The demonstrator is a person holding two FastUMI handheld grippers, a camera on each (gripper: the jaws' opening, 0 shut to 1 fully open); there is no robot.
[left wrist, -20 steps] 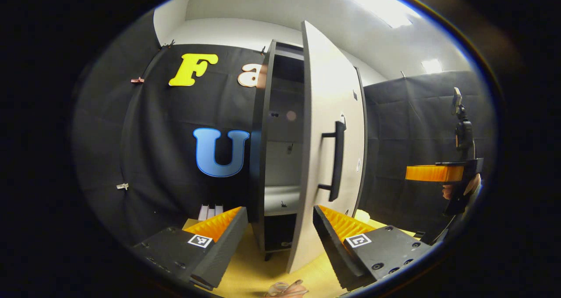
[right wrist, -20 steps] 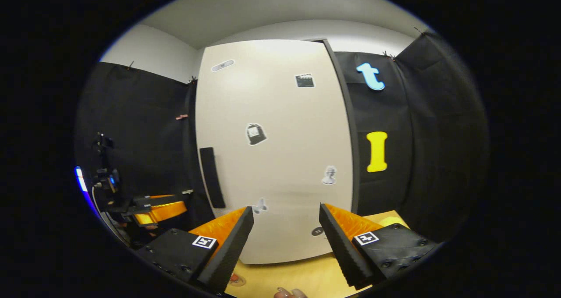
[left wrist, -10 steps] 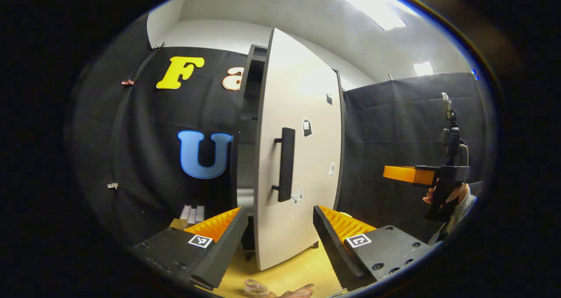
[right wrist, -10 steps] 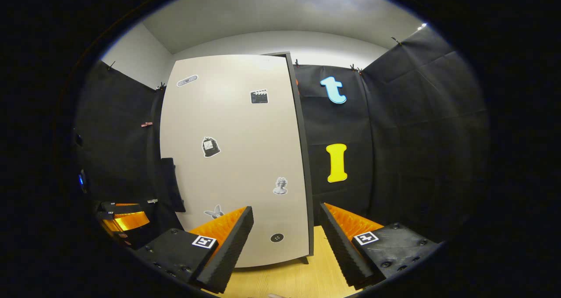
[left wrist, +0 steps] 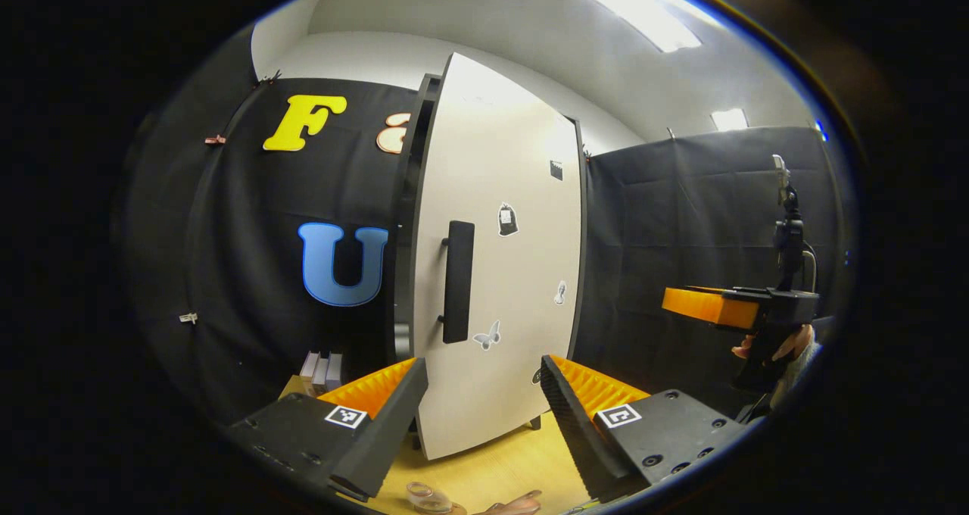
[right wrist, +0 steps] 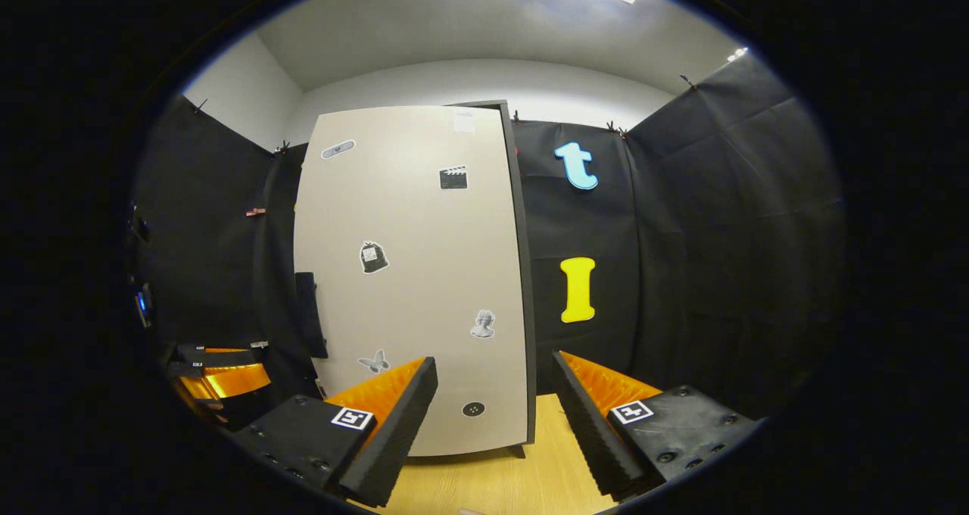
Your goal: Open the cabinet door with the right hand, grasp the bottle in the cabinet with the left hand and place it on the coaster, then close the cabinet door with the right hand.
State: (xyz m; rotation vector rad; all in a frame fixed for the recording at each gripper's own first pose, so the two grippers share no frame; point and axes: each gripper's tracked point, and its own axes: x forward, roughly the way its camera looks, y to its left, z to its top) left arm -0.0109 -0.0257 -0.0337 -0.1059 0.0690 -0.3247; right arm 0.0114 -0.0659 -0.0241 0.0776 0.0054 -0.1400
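Observation:
The tall cabinet's pale door (left wrist: pixel 500 310) with stickers stands almost shut, with a thin dark gap left beside the cabinet frame (left wrist: pixel 406 197). Its dark bar handle (left wrist: pixel 458 280) faces me. My left gripper (left wrist: pixel 484 416) is open and holds nothing, low in front of the door. A clear round object (left wrist: pixel 426 497), perhaps the bottle's top, shows at the bottom edge. My right gripper (right wrist: pixel 492 416) is open too, apart from the door (right wrist: pixel 424 273), whose handle (right wrist: pixel 306 314) is at its left edge. From the left gripper view the right gripper (left wrist: pixel 685 303) is held by a hand at far right.
The cabinet stands on a light wooden table (left wrist: pixel 500 466). Small white boxes (left wrist: pixel 322 363) stand at the table's back left. A camera on a stand (left wrist: pixel 787 227) rises behind the right hand. The left gripper (right wrist: pixel 219 375) appears at the left of the right gripper view.
The door has swung from wide open to almost shut. The right gripper has drawn back from the door, and the cabinet's inside has gone out of sight.

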